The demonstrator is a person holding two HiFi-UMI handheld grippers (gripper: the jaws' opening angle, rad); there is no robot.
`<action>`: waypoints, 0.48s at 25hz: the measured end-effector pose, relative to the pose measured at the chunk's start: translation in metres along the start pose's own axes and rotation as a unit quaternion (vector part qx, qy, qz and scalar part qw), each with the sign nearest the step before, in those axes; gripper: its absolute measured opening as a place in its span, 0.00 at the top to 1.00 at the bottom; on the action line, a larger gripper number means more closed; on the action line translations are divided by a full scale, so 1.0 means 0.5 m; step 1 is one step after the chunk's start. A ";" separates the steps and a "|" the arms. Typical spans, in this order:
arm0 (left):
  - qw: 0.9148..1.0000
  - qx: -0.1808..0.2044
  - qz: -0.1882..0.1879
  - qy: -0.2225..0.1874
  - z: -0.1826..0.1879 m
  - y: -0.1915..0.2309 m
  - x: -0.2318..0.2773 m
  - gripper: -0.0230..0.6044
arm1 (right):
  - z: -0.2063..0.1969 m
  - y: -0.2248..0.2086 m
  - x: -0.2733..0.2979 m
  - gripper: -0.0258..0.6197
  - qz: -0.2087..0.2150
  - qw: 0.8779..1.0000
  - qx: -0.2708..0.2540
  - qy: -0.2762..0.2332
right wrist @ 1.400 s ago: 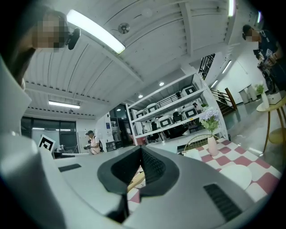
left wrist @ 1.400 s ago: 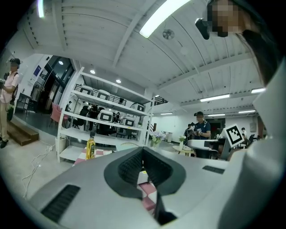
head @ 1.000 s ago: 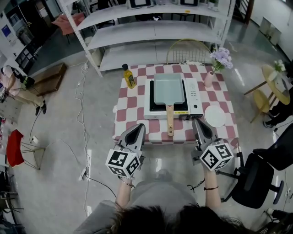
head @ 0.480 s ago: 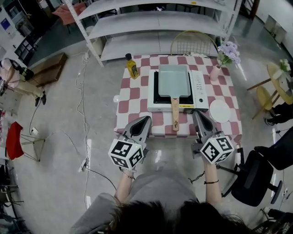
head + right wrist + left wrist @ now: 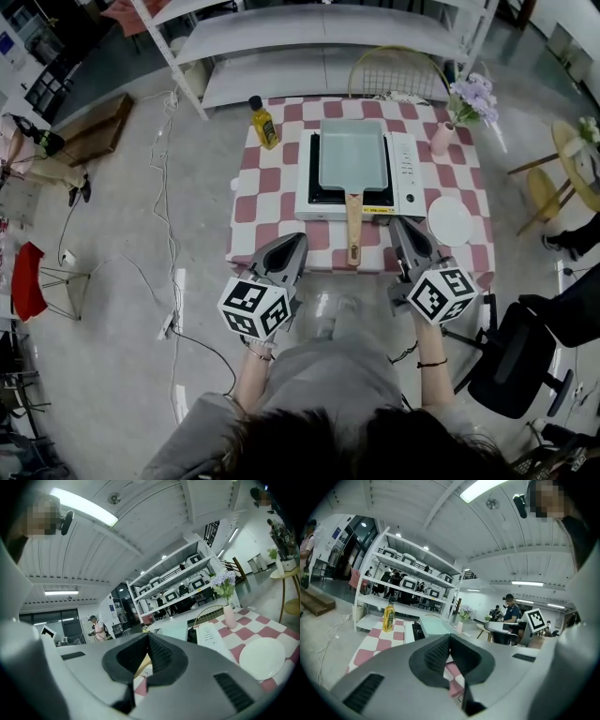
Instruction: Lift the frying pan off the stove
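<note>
Shelving rack (image 5: pixel 319 42) is standing behind everything. Table (image 5: pixel 255 202) with a pink-and-white check cloth is sitting in front of it. White portable stove (image 5: pixel 405 173) is sitting at the table's centre. Frying pan (image 5: pixel 352 152), rectangular and pale teal, is resting on the stove's burner. Its wooden handle (image 5: pixel 353 230) is pointing toward the person and overhanging the stove's front edge above the cloth. 2 grippers are hovering at the table's near edge, 1 on each side of the handle, neither touching it. Left gripper (image 5: pixel 298 240): jaws are sitting together with nothing between them. Right gripper (image 5: pixel 397 225): jaws are also pressing together, empty. White plate (image 5: pixel 450 221) is lying just right of the stove. Oil bottle (image 5: pixel 262 124) is standing upright near the far-left corner. Pink vase (image 5: pixel 441 139) with purple flowers is standing at the far right, beside the stove.
</note>
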State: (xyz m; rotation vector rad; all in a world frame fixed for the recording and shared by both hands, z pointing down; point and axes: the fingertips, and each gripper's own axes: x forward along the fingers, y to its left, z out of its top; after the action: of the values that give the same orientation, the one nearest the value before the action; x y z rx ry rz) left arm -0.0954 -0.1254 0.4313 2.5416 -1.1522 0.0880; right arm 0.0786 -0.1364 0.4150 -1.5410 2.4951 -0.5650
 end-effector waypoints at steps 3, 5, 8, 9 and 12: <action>1.000 -0.018 -0.006 0.010 -0.006 -0.004 0.022 0.92 | -0.010 -0.021 0.022 0.93 0.002 1.000 0.008 0.028; 1.000 -0.026 -0.007 0.016 -0.009 -0.007 0.036 0.92 | -0.011 -0.029 0.034 0.93 0.011 0.999 0.013 0.036; 0.999 -0.031 -0.003 0.026 -0.014 -0.007 0.058 0.92 | -0.011 -0.039 0.055 0.93 0.027 0.998 0.024 0.043; 0.999 -0.034 -0.002 0.030 -0.016 -0.007 0.065 0.92 | -0.012 -0.042 0.062 0.93 0.032 0.998 0.026 0.047; 0.998 -0.044 0.001 0.043 -0.022 -0.007 0.083 0.92 | -0.015 -0.047 0.080 0.93 0.046 0.997 0.032 0.059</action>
State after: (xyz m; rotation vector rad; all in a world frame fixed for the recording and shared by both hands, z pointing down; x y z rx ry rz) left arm -0.0642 -0.1495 0.4490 2.4355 -1.1025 0.1428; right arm 0.0771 -0.1796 0.4339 -1.4014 2.5905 -0.7321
